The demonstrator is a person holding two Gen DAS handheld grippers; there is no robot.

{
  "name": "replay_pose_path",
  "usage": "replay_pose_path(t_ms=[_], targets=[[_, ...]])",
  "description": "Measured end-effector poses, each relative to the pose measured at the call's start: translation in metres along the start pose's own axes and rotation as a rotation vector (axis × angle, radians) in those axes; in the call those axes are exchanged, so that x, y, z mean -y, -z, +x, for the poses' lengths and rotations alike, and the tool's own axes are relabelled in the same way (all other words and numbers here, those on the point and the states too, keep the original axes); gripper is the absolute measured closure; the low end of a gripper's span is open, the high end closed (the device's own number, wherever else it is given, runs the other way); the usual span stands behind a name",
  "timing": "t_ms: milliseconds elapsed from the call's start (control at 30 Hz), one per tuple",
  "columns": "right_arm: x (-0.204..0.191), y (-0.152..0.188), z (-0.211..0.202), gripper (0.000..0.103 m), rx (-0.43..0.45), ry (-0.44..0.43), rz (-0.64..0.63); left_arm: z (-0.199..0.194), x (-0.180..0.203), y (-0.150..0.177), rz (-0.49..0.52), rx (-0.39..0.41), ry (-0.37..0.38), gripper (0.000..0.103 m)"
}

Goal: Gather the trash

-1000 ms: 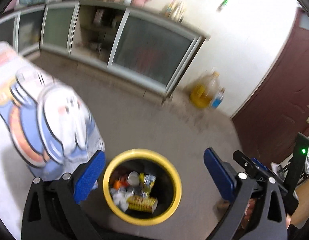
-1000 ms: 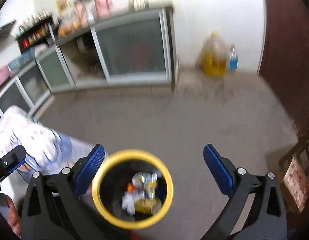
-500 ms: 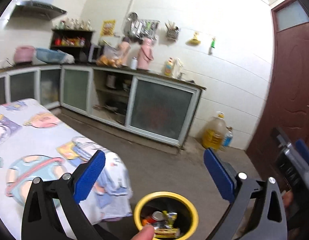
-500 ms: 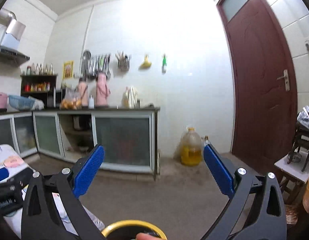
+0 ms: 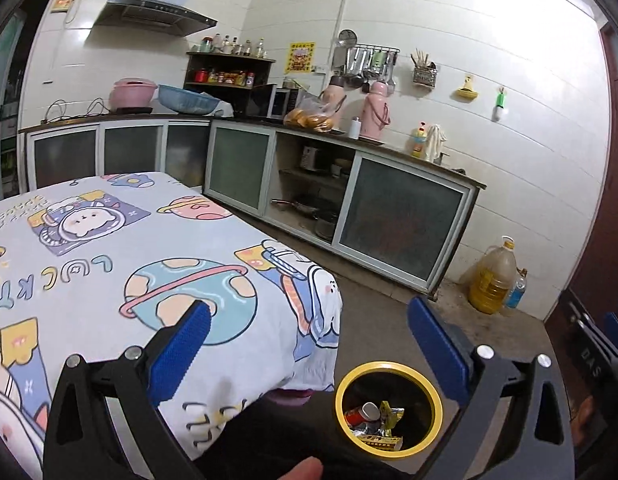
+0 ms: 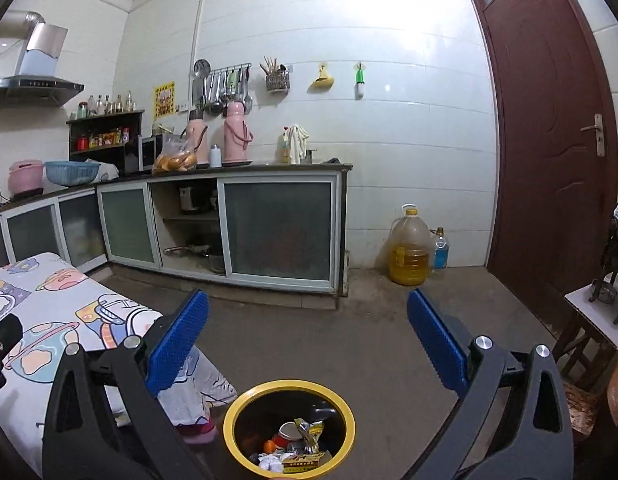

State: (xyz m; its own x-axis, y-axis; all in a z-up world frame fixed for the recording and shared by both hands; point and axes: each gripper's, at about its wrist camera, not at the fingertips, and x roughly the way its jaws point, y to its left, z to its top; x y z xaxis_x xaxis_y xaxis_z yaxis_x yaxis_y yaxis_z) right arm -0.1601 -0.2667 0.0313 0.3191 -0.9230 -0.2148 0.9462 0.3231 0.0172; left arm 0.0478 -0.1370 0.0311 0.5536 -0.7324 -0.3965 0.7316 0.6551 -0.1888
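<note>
Both the left gripper (image 5: 307, 326) and the right gripper (image 6: 307, 318) have their blue pads spread wide apart, holding nothing. Below them on the floor stands the yellow-rimmed trash bin (image 6: 233, 412), containing wrappers and a can (image 5: 362, 413), just beside the table's cartoon tablecloth (image 5: 109, 248).

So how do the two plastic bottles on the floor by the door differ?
The large jug has a yellow cap and is roughly half full of yellow liquid; the small bottle beside it is far shorter and slimmer, with blue liquid inside. Both stand upright on the floor against the tiled wall.
</note>
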Motion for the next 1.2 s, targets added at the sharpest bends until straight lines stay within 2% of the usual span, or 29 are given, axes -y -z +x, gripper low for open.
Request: replay_pose_path(t_ms=[100,267,367,433,600,833,1000,1133,1200], targets=[[0.004,0.000,-0.013,0.008,0.030,0.002,0.023,-0.011,0.010,0.005,0.029,0.019,0.013,0.008],[0.003,0.012,-0.017,0.008,0.036,-0.015,0.003,-0.026,0.035,0.019,0.096,0.065,-0.026,0.008],[0.006,0.016,-0.012,0.008,0.014,0.005,-0.004,-0.025,0.040,0.027,0.079,0.039,-0.041,0.008],[0.008,0.019,-0.005,0.008,-0.010,0.042,-0.012,-0.025,0.037,0.029,0.059,0.033,-0.077,0.008],[0.004,0.032,0.001,0.008,-0.054,0.052,-0.047,-0.034,0.023,0.032,-0.003,0.067,-0.164,0.008],[-0.003,0.036,-0.015,0.008,-0.005,-0.028,-0.057,-0.038,0.025,0.036,0.018,0.083,-0.194,0.008],[-0.011,0.040,-0.010,0.008,-0.042,-0.047,-0.080,-0.039,0.028,0.037,0.027,0.091,-0.204,0.008],[-0.013,0.044,-0.005,0.008,-0.073,-0.122,-0.069,-0.038,0.025,0.038,0.010,0.087,-0.222,0.008],[-0.014,0.044,-0.004,0.008,-0.078,-0.132,-0.070,-0.037,0.022,0.039,-0.002,0.081,-0.233,0.008]])
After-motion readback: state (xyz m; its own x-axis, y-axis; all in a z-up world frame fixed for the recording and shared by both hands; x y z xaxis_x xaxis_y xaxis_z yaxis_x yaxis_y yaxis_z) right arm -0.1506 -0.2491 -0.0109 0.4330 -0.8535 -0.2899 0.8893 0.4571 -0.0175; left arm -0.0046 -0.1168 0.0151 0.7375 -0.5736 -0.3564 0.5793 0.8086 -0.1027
